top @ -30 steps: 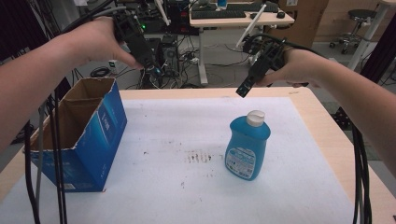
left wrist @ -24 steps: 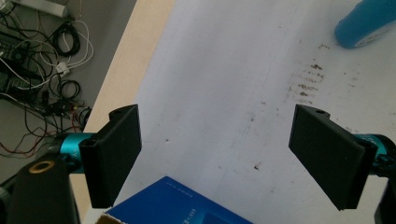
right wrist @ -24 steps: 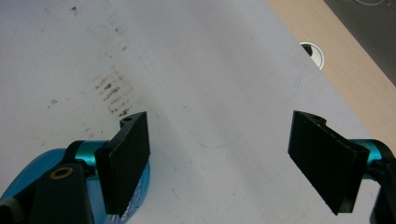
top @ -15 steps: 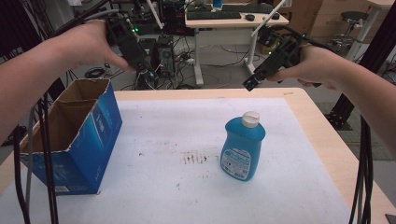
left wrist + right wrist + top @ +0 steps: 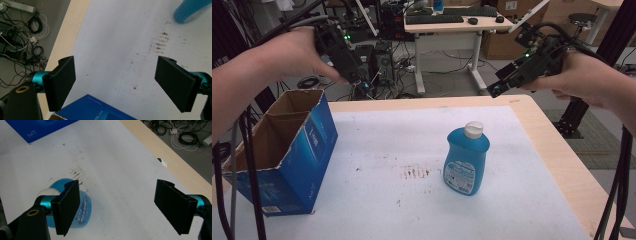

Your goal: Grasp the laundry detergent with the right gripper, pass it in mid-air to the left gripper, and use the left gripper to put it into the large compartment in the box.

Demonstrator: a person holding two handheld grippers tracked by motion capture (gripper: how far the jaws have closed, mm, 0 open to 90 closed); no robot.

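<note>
The bottle, blue with a white cap, stands upright on the white table cover, right of centre and well apart from the box. It is free of both tools. In the right gripper view it lies below and partly behind the left-hand jaw, cap towards the camera, which suggests that tool is held more or less above it.

The box, blue cardboard with its top flaps open, sits at the left of the table. Its open mouth faces upward, a placement that would accept an item lowered from above. Whether anything lies inside cannot be told.

The left gripper is held high beyond the far edge of the table, above the box's far corner. Its jaws stand wide apart with nothing between them; the left gripper view shows bare cover and a corner of the box beneath.

The right gripper is likewise raised near the far right corner, angled down towards the table. Its jaws are also wide apart and hold nothing.

Judgement: both tools are poised to start, spread ready for a grasp. The right one is the nearer to the bottle and the better placed to descend on it. The brown marks on the cover lie just left of the bottle and obstruct nothing.
</note>
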